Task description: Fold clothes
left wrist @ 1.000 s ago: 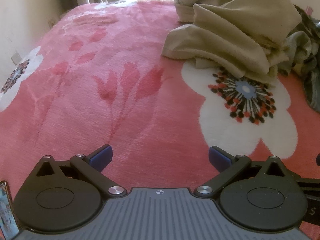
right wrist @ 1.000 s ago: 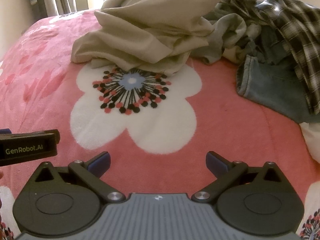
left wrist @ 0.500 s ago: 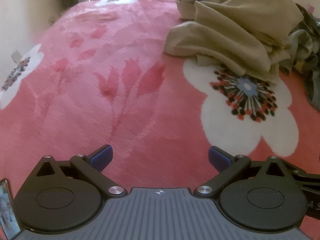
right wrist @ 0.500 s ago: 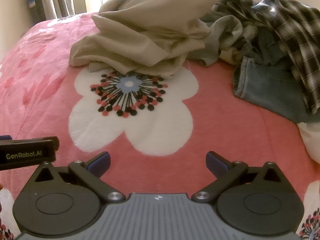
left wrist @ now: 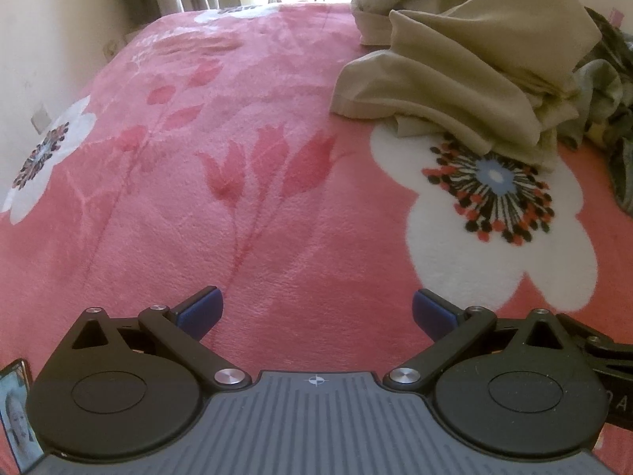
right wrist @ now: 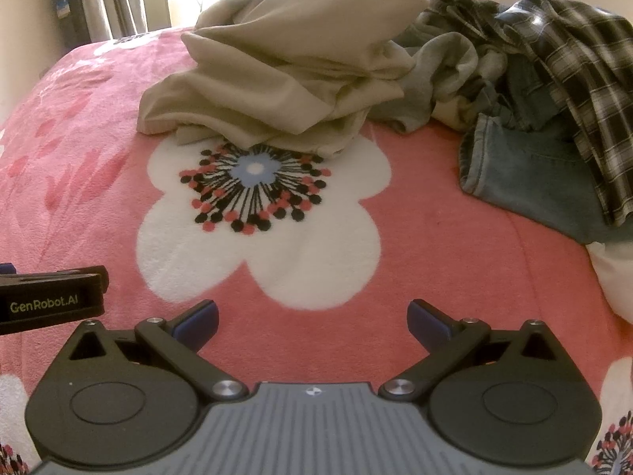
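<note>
i had both the left gripper (left wrist: 314,310) and right gripper (right wrist: 312,318) spread wide and empty over the pink floral fleece blanket (left wrist: 245,166), the crumpled beige cotton garment (right wrist: 285,75) lying ahead, more squarely before my right.

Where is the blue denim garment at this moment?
In the right wrist view the denim garment lies at the right on the pink blanket, partly under the plaid shirt.

beige garment (right wrist: 285,67): 1 | jeans (right wrist: 526,174): 1 | plaid shirt (right wrist: 573,59): 1 | grey garment (right wrist: 447,67): 1
</note>
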`<control>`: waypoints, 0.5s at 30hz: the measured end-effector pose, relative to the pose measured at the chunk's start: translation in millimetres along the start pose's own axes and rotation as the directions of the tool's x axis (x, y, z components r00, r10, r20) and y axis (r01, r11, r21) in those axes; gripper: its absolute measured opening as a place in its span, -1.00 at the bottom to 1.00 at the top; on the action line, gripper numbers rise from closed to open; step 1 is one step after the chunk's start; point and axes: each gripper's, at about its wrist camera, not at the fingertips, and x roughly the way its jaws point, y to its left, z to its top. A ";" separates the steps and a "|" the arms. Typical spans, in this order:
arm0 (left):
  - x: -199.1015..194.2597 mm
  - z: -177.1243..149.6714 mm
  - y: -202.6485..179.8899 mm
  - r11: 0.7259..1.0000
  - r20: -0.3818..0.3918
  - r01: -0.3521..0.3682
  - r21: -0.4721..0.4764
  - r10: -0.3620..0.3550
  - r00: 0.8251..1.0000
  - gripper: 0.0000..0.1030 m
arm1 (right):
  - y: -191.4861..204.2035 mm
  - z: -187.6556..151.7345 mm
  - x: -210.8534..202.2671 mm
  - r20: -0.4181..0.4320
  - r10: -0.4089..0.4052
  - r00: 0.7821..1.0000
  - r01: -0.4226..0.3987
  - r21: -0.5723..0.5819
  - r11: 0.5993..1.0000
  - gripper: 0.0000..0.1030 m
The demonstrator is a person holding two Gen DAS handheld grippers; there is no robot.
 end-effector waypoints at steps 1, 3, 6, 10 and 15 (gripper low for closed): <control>-0.1 0.0 -0.4 1.000 0.000 -0.002 0.000 0.002 1.000 0.99 | 0.0 -0.1 -0.4 0.002 0.000 1.000 0.000 -0.001 1.000 1.00; -0.2 -0.1 -0.8 1.000 0.001 -0.005 0.000 0.005 1.000 0.99 | 0.0 -0.1 -1.0 0.005 -0.001 1.000 0.001 -0.002 1.000 1.00; -0.5 -0.1 -1.4 1.000 0.003 -0.010 0.000 0.010 1.000 0.99 | -0.2 -0.1 -1.3 0.006 -0.001 1.000 0.001 -0.002 1.000 1.00; -0.8 -0.2 -2.3 1.000 0.004 -0.012 0.002 0.012 1.000 0.99 | -0.4 0.0 -1.6 0.008 -0.002 1.000 0.002 -0.002 1.000 1.00; -1.4 -0.2 -3.4 1.000 0.005 -0.014 0.005 0.014 1.000 0.99 | -0.2 -0.1 -2.1 0.011 -0.002 1.000 0.002 -0.002 1.000 1.00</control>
